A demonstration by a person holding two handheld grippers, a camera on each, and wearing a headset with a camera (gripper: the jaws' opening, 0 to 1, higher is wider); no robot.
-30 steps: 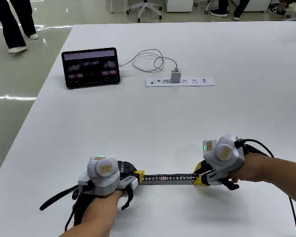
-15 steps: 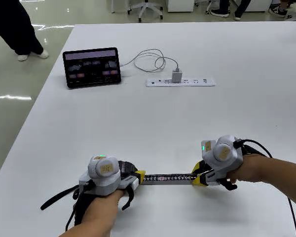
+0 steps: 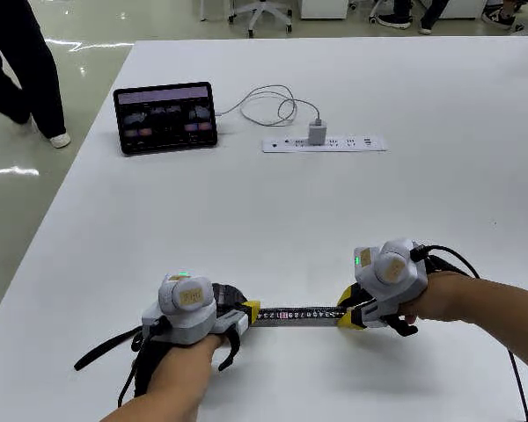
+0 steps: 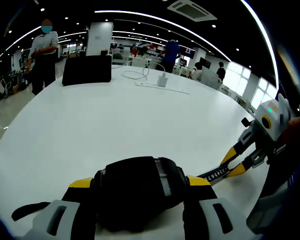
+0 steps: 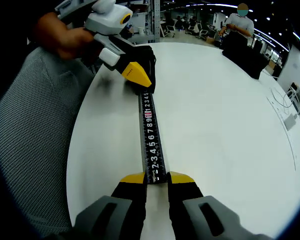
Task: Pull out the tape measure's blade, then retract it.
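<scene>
Two tools are at work at the near edge of the white desk, one in each hand. The left tool has its jaws clamped on either side of the black case of the single tape measure; in the left gripper view the case sits between that tool's two yellow tips, low against the desk. One blade runs out of the case to the right, lying flat just above the desk surface, its numbered face up. The right tool has its jaws pinched together on the free end of the blade; the right gripper view shows its two yellow tips closed on either side of the blade, which stretches straight away to the case in the left tool. A black strap trails from the left hand onto the desk.

Farther back on the desk stand one tablet with a lit screen and one white power strip carrying one plugged-in charger, joined to the tablet by one looped cable. One person in dark trousers stands on the floor beside the far left corner.
</scene>
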